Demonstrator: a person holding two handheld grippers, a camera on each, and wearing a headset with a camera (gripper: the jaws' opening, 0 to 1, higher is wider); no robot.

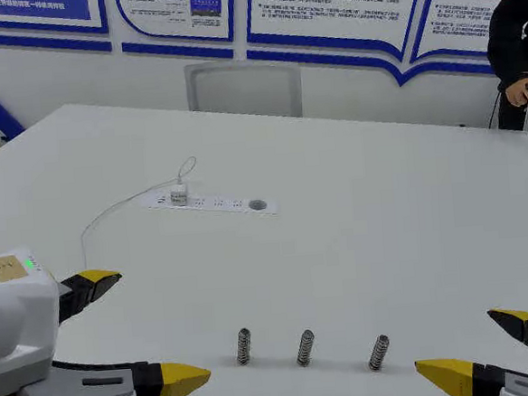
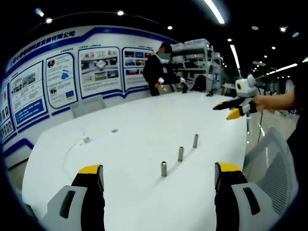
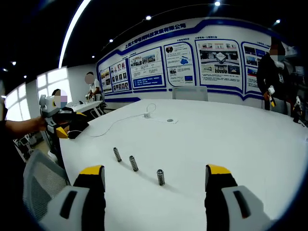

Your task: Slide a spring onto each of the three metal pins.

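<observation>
**Springs [image 1: 305,347] stand in a row between two open grippers**

A white table [image 1: 355,210] spreads across the head view, with a grey chair [image 1: 243,89] at its far edge and a person in dark clothes [image 1: 515,35] at the far right. The left gripper [image 1: 160,325], at the near left, holds its yellow-tipped jaws wide apart and grips nothing. The right gripper [image 1: 456,339], at the near right corner, is likewise spread wide and empty. A white power strip [image 1: 212,202] lies flat mid-table, with a small charger [image 1: 180,196] plugged into it and a thin cable [image 1: 111,213] looping away to the left. The three springs stand upright on the near part of the table, evenly spaced in a line that runs between the two grippers and touches neither. The left spring [image 1: 243,345] is near the lower jaw tip of the left gripper. The right spring [image 1: 378,352] is near the closer jaw tip of the right gripper. In each gripper view the row lies on the tabletop ahead of the open jaws. Whether a pin runs up inside each coil is too small to tell.
</observation>
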